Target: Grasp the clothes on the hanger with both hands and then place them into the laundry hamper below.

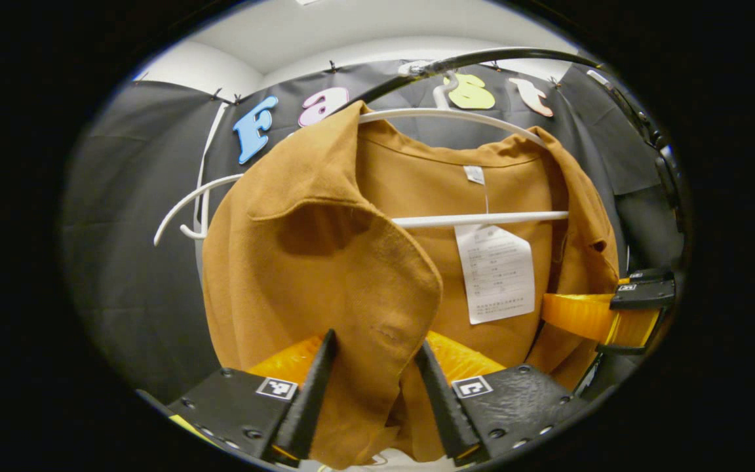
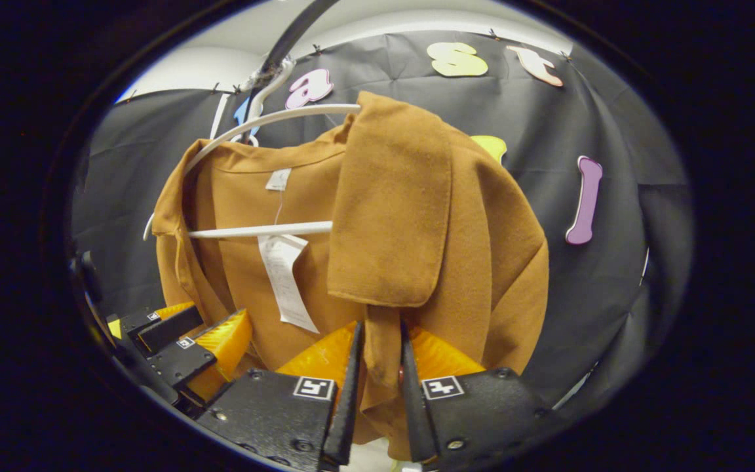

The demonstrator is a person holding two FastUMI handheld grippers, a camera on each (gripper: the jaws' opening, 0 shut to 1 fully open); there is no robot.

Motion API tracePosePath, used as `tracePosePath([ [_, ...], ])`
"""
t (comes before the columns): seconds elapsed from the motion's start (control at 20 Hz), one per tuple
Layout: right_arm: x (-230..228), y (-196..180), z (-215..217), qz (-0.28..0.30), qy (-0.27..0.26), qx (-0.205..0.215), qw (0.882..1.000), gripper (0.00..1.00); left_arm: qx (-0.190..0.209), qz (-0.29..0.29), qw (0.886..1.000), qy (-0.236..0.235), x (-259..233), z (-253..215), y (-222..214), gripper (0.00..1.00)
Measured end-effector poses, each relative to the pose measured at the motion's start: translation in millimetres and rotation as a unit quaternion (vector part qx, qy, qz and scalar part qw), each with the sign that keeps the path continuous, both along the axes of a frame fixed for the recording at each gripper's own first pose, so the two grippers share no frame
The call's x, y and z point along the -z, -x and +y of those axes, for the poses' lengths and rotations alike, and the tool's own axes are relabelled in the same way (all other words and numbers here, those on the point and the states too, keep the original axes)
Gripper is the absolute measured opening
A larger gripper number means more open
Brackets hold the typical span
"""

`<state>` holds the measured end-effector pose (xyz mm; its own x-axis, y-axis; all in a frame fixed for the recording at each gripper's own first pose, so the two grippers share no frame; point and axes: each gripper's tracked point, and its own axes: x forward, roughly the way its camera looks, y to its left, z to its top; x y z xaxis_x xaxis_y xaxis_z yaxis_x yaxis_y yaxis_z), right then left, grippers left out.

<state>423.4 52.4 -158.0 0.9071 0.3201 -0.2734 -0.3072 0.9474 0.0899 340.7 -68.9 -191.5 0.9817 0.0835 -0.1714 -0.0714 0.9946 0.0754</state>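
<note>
Between the left gripper (image 1: pixel 372 367)'s spread fingers hangs the front edge of the brown jacket (image 1: pixel 325 262), cloth slack, not pinched. Just above and ahead, its lapel folds over; the paper tag (image 1: pixel 497 272) dangles to one side. Right gripper (image 2: pixel 381 367) pinches the jacket's opposite front edge between nearly closed fingers. The jacket hangs on a white hanger (image 2: pixel 266 229) under a dark rail (image 1: pixel 482 59), with dark cloth wall behind.

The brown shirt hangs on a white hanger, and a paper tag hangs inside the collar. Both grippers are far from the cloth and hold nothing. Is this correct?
Not quite. The brown shirt, white hanger and paper tag are as you say, but the right gripper pinches a shirt fold in the right gripper view, and the left gripper straddles cloth in the left gripper view.
</note>
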Motion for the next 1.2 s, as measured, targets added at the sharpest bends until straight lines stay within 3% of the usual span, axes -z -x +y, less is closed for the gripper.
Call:
tracePosePath([
  [0.1,1.8,-2.6,-9.5,0.0,0.001,0.009,1.0,0.22,0.052,0.02,0.998,0.03,11.0,-19.2,-0.2,0.58],
  [0.15,2.9,-3.7,-12.2,0.003,-0.003,0.007,1.0,0.17,0.061,0.025,0.997,0.045,13.2,-23.4,3.8,0.39],
  [0.2,3.4,-3.3,-8.4,0.009,-0.017,-0.009,1.0,0.08,0.04,0.021,0.998,0.04,12.5,-14.2,6.2,0.29],
  [0.35,5.5,-4.9,-9.4,0.028,-0.047,-0.027,0.998,0.04,0.024,0.024,0.999,0.035,14.0,-1.7,5.9,0.0],
  [0.55,4.2,-4.7,-10.3,0.037,-0.074,-0.058,0.995,0.04,0.013,0.022,0.999,0.026,8.8,13.2,4.5,0.06],
  [0.75,-6.0,2.0,-4.2,0.053,-0.154,-0.124,0.979,0.04,0.023,0.014,0.999,0.028,1.2,16.7,4.4,0.05],
  [0.85,-17.6,8.8,-1.0,0.053,-0.2,-0.158,0.966,0.04,0.024,0.009,0.999,0.021,-1.0,19.8,7.8,0.0],
  [0.95,-30.4,13.0,-1.5,0.055,-0.241,-0.186,0.951,0.04,0.02,0.004,0.999,0.044,-4.9,23.6,9.1,0.0],
  [1.0,-35.3,17.1,-1.1,0.056,-0.259,-0.199,0.944,0.04,0.017,-0.002,0.998,0.059,-10.3,24.3,9.0,0.05],
  [1.2,-70.0,32.4,-0.4,0.055,-0.35,-0.254,0.9,0.04,0.003,-0.045,0.995,0.086,-53.2,42.5,9.2,0.0],
])
